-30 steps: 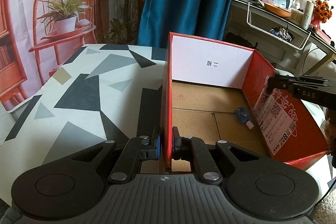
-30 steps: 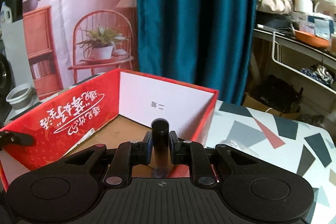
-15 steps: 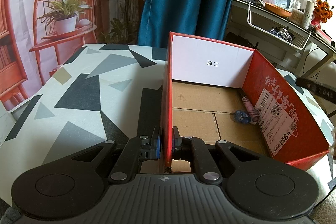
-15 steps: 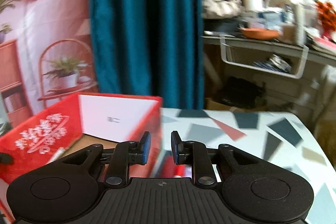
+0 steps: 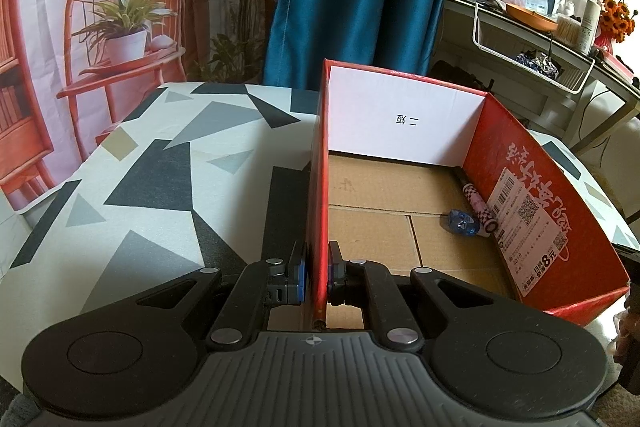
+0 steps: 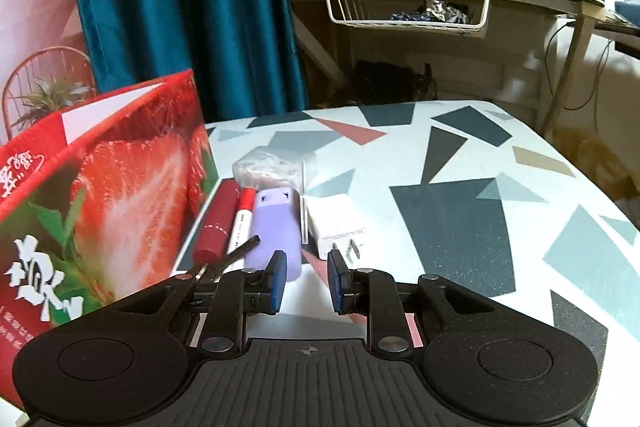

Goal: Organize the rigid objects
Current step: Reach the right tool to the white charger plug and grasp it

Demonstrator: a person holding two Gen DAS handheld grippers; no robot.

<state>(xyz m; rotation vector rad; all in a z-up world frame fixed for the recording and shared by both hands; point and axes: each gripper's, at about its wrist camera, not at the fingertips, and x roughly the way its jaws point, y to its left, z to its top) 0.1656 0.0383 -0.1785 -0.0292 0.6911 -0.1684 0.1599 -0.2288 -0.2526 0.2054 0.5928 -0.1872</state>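
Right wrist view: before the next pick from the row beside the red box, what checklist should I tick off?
1. Right gripper empty, jaws apart, just been opening: ok.
2. Left gripper clamped on the wall of the red strawberry-print cardboard box: ok.
3. Lilac plastic case and white plug charger just ahead of the fingertips: ok.
4. Jaws centred on one item: not ok; they face the gap between case and charger.
5. Room on the box floor beside the checkered pen and blue item: ok.
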